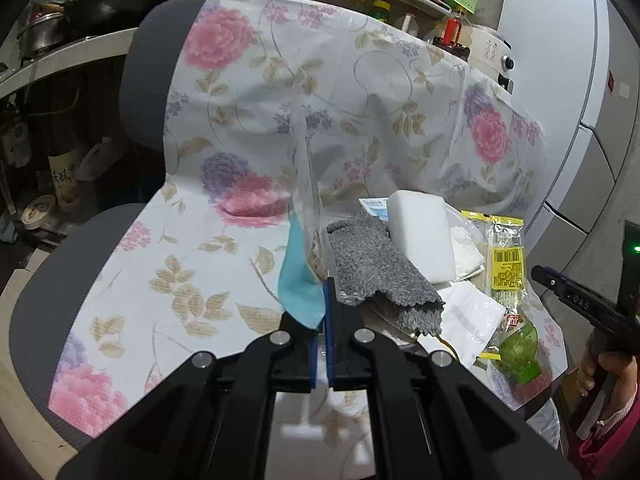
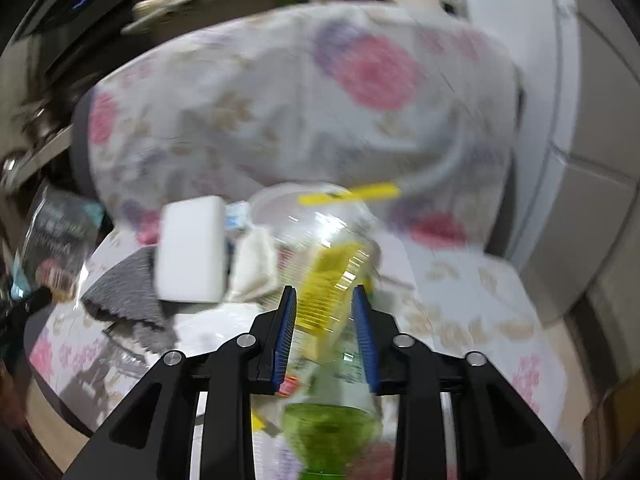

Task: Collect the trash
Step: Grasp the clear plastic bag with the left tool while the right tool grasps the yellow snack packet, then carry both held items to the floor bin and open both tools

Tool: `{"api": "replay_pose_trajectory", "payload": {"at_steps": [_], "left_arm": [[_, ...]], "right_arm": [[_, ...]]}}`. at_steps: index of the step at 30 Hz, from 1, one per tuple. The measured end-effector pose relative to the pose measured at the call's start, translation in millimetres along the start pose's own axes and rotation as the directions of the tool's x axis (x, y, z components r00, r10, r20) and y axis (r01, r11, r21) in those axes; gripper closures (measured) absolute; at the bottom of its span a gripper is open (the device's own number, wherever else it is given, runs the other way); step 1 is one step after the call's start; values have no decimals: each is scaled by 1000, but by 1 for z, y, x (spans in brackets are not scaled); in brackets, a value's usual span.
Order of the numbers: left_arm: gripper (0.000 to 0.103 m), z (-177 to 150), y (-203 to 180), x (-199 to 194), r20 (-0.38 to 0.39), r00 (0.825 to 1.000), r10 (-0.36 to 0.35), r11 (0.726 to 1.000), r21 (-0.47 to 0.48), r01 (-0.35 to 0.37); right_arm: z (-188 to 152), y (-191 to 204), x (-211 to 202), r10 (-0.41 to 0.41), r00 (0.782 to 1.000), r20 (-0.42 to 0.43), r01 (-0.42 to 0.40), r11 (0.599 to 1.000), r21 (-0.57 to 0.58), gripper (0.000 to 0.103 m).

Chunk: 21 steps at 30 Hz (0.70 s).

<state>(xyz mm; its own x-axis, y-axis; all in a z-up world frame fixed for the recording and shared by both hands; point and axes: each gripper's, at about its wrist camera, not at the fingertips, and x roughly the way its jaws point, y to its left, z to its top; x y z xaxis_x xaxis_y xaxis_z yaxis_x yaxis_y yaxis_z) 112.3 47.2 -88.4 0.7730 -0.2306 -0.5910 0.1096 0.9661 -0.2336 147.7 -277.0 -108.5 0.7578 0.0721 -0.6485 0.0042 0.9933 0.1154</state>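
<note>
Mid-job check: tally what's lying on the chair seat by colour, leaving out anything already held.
Grey: 1, cloth
White: 3, sponge, wad, pouch
Yellow-green: 1, wrapper
Blue-white: 1, packet
Total: 6

Left gripper (image 1: 323, 312): matte black linkage arms, four round silver pivot screws, blue ribbed pads on inner finger faces.
Right gripper (image 2: 325, 320): same black frame, four silver pivot screws, blue ribbed pads. In left wrist view its black body carries pale embossed lettering, green indicator light above.
Below that body: pink sleeve (image 1: 608, 432), white trim.
</note>
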Motion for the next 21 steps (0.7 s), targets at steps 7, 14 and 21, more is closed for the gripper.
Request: {"api": "replay_pose_trajectory", "payload": {"at_steps": [7,14,21], "left_arm": [[102,2,-7,-4,9,1000,-4,1000,13,4],[102,9,-8,-24,50,999,16,1000,17,-17],[102,27,-20,-45,114,993,20,999,41,-25]], "right_arm": [[4,-7,31,49,998,-37,-47,997,60,68],[21,1,15,53,997,63,-57,996,67,94],[55,-2,-21,77,975,207,-97,992,86,98]]}}
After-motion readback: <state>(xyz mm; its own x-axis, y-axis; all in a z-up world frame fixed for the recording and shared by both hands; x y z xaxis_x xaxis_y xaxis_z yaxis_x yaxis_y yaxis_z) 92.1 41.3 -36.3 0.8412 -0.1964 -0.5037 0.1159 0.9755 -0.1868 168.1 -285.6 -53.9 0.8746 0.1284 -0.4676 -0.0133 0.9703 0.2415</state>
